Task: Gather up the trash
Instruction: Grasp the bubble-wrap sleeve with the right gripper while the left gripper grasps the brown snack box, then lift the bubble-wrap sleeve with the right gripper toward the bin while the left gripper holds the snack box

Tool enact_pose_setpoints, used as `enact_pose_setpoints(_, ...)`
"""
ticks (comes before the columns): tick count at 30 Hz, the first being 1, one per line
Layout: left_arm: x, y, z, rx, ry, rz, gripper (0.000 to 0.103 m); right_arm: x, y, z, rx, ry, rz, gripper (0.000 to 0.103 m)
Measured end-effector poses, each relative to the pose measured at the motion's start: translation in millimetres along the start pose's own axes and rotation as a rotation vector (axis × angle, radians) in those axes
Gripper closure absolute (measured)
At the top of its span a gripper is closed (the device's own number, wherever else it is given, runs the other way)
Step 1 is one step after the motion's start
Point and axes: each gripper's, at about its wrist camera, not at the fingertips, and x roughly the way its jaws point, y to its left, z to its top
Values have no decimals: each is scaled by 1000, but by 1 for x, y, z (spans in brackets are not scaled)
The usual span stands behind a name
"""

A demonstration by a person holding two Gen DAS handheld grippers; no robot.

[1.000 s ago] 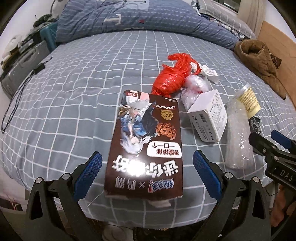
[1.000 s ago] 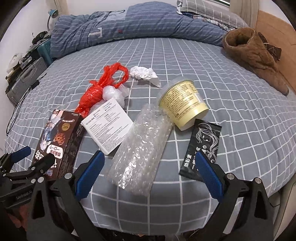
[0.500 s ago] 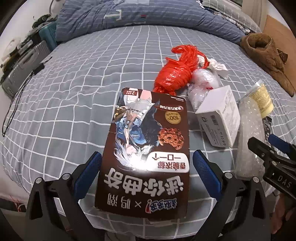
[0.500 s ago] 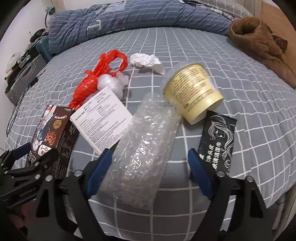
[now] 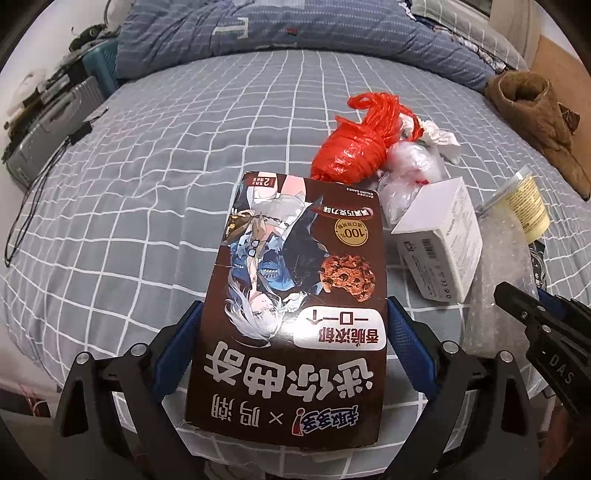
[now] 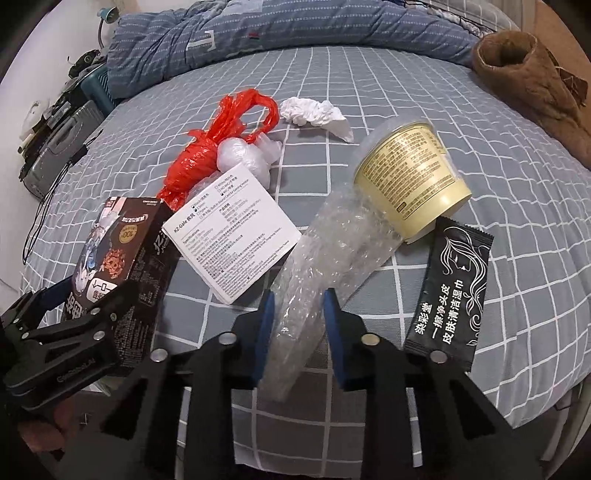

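Observation:
Trash lies on a grey checked bed. My left gripper [image 5: 293, 336] is shut on the near end of a brown cookie box [image 5: 295, 295], its blue pads against both long sides; the box also shows in the right wrist view [image 6: 114, 266]. My right gripper [image 6: 297, 321] is shut on the near end of a clear bubble-wrap bag [image 6: 325, 258]. Beyond lie a white carton [image 6: 232, 236], a red plastic bag [image 6: 207, 155], a clear plastic wad [image 6: 243, 158], a white tissue [image 6: 314, 114], a cream cup [image 6: 410, 184] on its side and a black sachet [image 6: 450, 291].
A brown fleece garment [image 6: 532, 81] lies at the far right. A blue quilt [image 6: 295, 33] is bunched along the back of the bed. A grey suitcase [image 5: 48, 129] and clutter stand off the bed's left side. The bed's front edge is just under both grippers.
Both grippers moved forward and closed: the left onto the cookie box, the right onto the bubble-wrap bag. Both were open one second ago.

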Motion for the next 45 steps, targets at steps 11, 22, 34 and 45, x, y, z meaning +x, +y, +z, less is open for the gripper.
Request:
enact_pose_setpoints(11, -18, -3, -5, 6, -27, -11, 11, -23, 2, -5, -4, -29, -3, 79)
enact_pose_setpoints(22, -30, -2, -13, -12, -23, -26, 11, -42, 5, -13, -9, -51, 4, 79)
enact_pose_setpoints(34, -46, -3, -19, -22, -32, -43, 11, -64, 9, -25, -30, -68, -5, 80)
enact_pose_setpoints(45, -72, 0, -28, -32, -52, -48, 11, -91, 14, -35, -43, -97, -4, 80)
